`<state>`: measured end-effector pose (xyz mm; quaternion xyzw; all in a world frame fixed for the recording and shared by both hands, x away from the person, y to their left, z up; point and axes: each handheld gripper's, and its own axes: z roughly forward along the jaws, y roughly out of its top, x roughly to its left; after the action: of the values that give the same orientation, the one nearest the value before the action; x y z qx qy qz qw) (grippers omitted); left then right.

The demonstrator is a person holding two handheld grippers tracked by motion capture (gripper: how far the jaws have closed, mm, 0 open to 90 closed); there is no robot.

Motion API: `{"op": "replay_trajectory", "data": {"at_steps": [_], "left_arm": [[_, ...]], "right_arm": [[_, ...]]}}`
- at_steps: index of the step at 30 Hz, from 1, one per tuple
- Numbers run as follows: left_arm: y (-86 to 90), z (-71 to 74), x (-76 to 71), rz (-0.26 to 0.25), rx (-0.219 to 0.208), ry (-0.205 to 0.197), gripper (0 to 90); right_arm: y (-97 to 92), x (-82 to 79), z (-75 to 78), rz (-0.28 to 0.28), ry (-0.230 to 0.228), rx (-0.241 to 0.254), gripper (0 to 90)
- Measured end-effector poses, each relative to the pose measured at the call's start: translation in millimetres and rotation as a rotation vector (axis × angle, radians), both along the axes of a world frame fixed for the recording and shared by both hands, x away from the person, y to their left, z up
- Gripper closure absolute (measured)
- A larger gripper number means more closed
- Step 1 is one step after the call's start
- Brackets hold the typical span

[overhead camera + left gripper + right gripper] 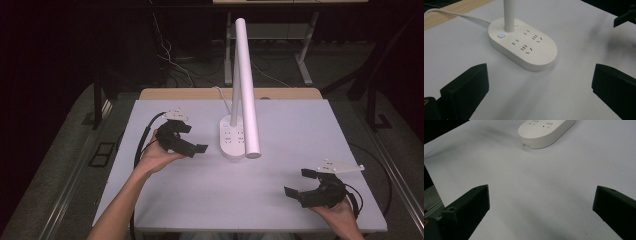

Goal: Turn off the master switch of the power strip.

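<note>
With both jaws gaping, left gripper (192,138) nears the lamp base (232,139); right gripper (301,183) waits — a clumsy nudge could topple that tall lamp.

No readable text, labels or numbers; lamp base (522,45) unmarked

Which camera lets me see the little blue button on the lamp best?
The left gripper view. There the button sits close and sharp on the lamp base, glowing blue beside the white stem. In the high view the base is far off, so the button is too small to make out. The right gripper view catches the base's other end.
</note>
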<state>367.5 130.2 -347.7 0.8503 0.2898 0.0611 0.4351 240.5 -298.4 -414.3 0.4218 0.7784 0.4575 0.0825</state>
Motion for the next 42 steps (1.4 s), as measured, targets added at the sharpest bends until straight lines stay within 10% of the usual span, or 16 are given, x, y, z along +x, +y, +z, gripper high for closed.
{"op": "replay_trajectory", "data": {"at_steps": [42], "left_arm": [[-21.7, 1.1, 63.1, 0.023, 0.049, 0.039, 0.4]], "right_arm": [[-1.3, 0.3, -0.1, 0.0, -0.003, -0.001, 0.2]]}}
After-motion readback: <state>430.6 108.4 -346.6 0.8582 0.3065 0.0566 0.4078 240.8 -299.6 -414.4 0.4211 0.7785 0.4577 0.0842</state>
